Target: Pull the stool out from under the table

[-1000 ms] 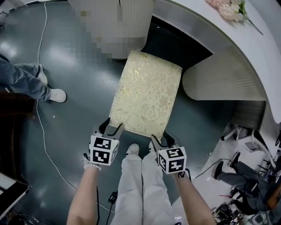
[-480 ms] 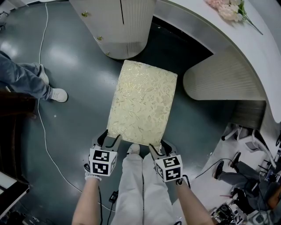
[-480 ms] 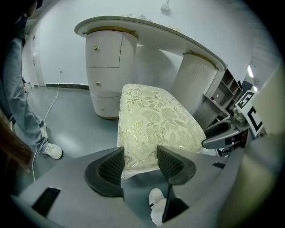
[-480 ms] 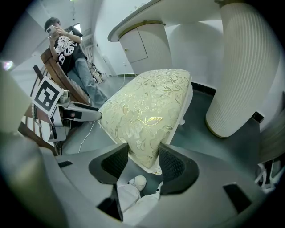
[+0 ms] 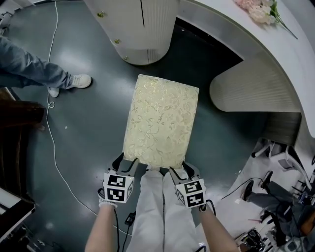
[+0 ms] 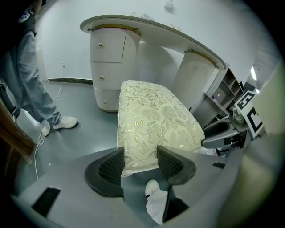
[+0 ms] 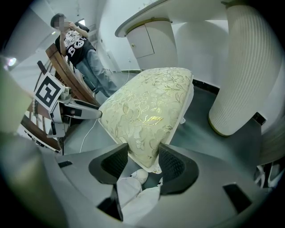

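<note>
While the person stands at the bottom of the head view in pale trousers [image 5: 152,211], the stool [image 5: 160,120] sits in the middle of the frame on the dark floor [image 5: 88,128]. Its cream, gold-leafed cushion runs lengthwise up the picture, wholly clear of the white curved table [image 5: 290,64] at the upper right. Its far end lies near, but apart from, the drawer pedestal [image 5: 142,29] at top centre and the ribbed pedestal [image 5: 251,88] to the right. The left gripper [image 5: 125,163] has the cushion's lower-left corner between its jaws, pads pressed on either side of the padded edge. The right gripper [image 5: 183,170] is clamped the same way on the lower-right corner. A bystander's shoe [image 5: 78,81] stands at the upper left, and pink flowers [image 5: 258,12] rest on the tabletop.
</note>
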A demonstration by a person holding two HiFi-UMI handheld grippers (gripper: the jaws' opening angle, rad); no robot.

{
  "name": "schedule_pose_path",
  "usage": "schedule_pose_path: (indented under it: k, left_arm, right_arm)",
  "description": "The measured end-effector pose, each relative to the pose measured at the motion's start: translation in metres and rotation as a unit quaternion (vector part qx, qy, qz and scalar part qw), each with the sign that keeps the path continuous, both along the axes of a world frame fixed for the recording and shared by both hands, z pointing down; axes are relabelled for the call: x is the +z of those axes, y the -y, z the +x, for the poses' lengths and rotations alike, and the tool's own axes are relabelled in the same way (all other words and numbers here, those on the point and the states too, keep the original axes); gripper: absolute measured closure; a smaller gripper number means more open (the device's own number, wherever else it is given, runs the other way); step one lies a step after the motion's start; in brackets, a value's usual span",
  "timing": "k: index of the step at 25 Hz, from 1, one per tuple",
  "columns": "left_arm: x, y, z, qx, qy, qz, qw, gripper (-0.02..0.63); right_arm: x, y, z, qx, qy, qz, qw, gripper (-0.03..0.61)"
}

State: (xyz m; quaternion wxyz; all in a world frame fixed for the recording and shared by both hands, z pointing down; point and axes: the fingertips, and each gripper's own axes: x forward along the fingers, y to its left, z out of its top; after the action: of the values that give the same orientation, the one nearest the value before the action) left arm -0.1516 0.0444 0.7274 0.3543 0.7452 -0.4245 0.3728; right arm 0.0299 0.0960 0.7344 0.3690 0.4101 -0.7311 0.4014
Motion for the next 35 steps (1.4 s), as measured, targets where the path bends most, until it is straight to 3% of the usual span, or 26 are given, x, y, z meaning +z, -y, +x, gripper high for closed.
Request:
schedule_pose_path:
  k: [12, 13, 14, 15, 16, 25, 35]
  left_arm:
    - [-0.004, 0.001, -0.001, 0.005, 0.020, -0.008, 0.9998, 0.370]
    - [-0.008, 0.002, -0.002, 0.007, 0.031, -0.001, 0.9995, 0.400]
    - [-0.014, 0.004, -0.004, 0.007, 0.045, 0.009, 0.9989, 0.499]
    - [-0.021, 0.005, -0.005, 0.006, 0.054, 0.018, 0.9983, 0.541]
    - [-0.028, 0.007, -0.005, 0.004, 0.057, 0.025, 0.9980, 0.571]
    - [-0.128, 0.043, 0.028, 0.011, -0.001, 0.084, 0.9964, 0.597]
    - [-0.281, 0.096, 0.061, 0.043, -0.049, 0.178, 0.9818, 0.597]
  right_arm:
    - [0.000, 0.002, 0.006, -0.008, -0.026, -0.017, 0.999, 0.350]
    - [-0.003, 0.002, 0.008, -0.009, -0.032, -0.019, 0.999, 0.356]
    - [-0.007, 0.004, 0.010, -0.010, -0.039, -0.016, 0.999, 0.379]
    - [-0.014, 0.008, 0.012, -0.009, -0.047, -0.008, 0.999, 0.427]
    - [-0.021, 0.013, 0.015, -0.006, -0.054, 0.003, 0.999, 0.528]
    - [-0.126, 0.075, 0.018, 0.035, -0.025, 0.094, 0.995, 0.537]
    - [-0.254, 0.114, 0.027, 0.067, 0.007, 0.173, 0.983, 0.540]
